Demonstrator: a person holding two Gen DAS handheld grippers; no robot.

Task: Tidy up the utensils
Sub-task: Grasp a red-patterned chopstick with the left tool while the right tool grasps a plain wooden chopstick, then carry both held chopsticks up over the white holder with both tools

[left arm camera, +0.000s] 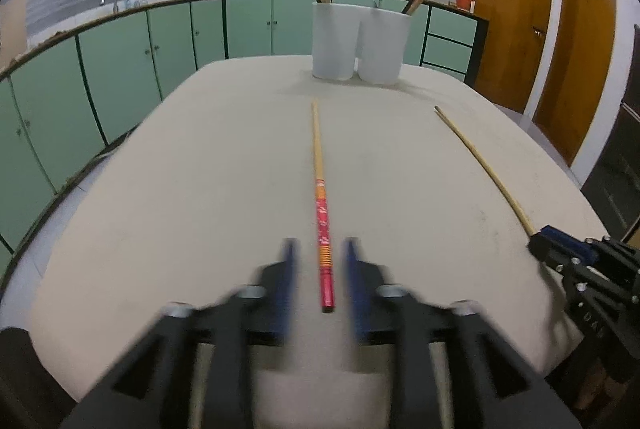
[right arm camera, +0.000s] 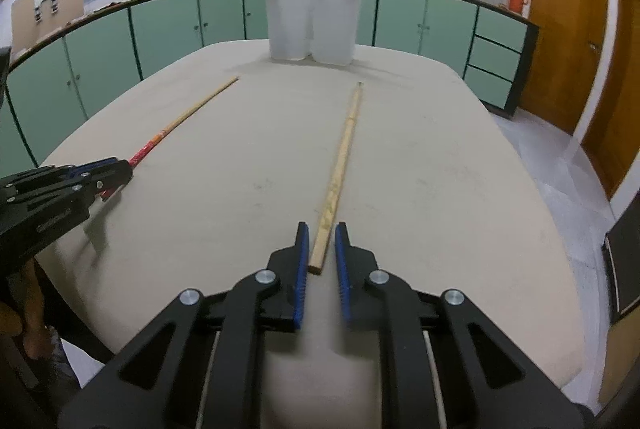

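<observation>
Your left gripper (left arm camera: pixel 320 269) stands parted around the red chopstick (left arm camera: pixel 322 225) lying on the table (left arm camera: pixel 200 169), pads clear of it. Your right gripper (right arm camera: pixel 322 253) straddles the plain wooden chopstick (right arm camera: pixel 340 165), narrowly open, not gripping.

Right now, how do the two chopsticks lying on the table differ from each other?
The red-patterned chopstick has a red and orange decorated handle end; the plain chopstick is bare pale wood all along. The red-patterned one lies between the left gripper's fingers, the plain one between the right gripper's. Both lie flat on the table, pointing toward the white holders.
</observation>
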